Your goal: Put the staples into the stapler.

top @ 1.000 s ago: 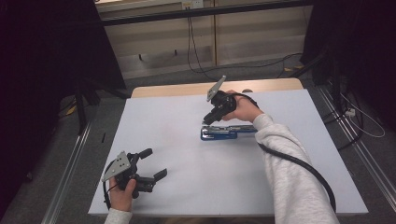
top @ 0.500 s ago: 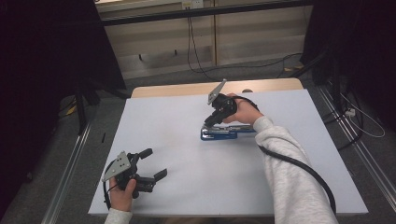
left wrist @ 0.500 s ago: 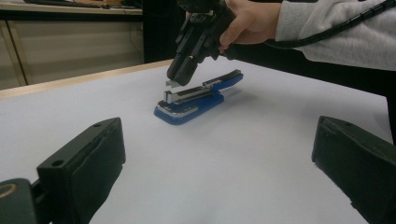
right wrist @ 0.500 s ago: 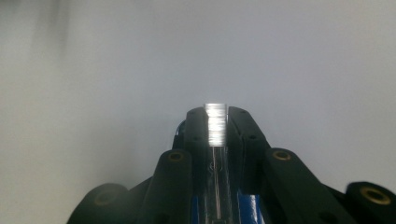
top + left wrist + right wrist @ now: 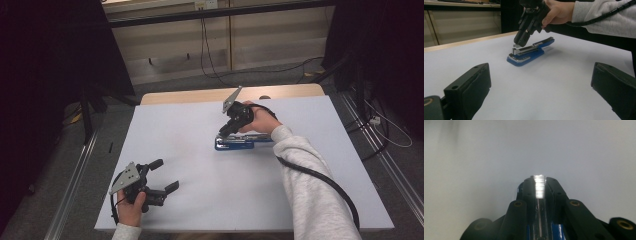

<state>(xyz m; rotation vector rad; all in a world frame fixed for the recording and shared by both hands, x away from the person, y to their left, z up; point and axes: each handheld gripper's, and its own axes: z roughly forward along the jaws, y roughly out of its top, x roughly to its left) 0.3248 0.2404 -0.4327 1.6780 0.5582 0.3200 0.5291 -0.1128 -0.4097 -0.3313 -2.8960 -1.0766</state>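
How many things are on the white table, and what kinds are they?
Blue stapler: 1
Strip of silver staples, pinched in the right tool: 1
Hand-held tools, counting the open left tool: 2
Total: 4

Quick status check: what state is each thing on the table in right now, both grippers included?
Blue and chrome stapler: lying flat on the white table sheet, top arm apart from the base at the front.
Strip of silver staples: clamped between the right gripper's jaws, at the stapler's front.
Right gripper: shut on the strip, pointing down.
Left gripper: open, holding nothing, apart from the stapler.
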